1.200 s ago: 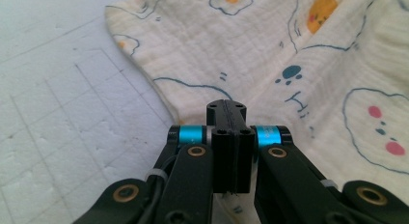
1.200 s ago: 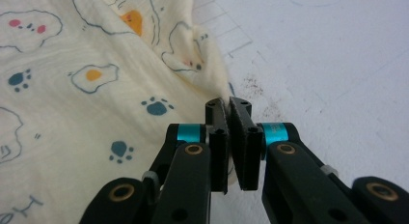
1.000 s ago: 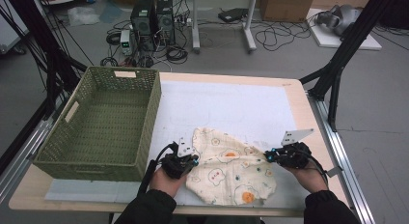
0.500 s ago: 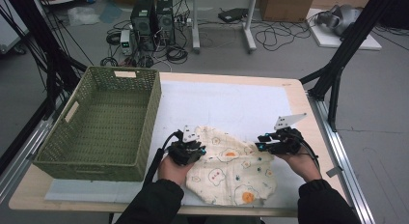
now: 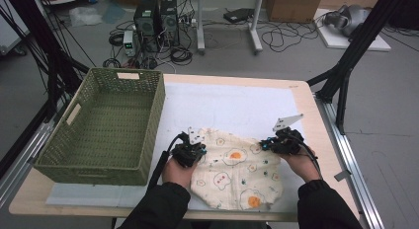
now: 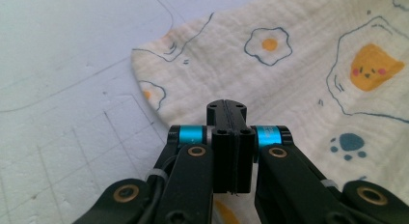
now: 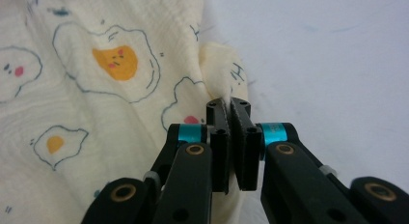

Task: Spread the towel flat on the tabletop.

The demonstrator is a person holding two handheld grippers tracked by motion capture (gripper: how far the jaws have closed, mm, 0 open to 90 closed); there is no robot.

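High view: two forearms enter from near edge, one gripper per hand. Left gripper point(image 5: 190, 149) at cloth's point(image 5: 237, 172) left far corner; right gripper point(image 5: 281, 141) at right far corner. One cloth, egg print, flat on white mat point(image 5: 232, 103), near-right part of table; long axis roughly left to right. One green basket point(image 5: 99, 123) at left.

Left gripper view: jaws just closed, pressed together over cloth point(image 6: 308, 64) edge.

Right gripper view: jaws just closed, pinching raised fold of cloth point(image 7: 96, 89).
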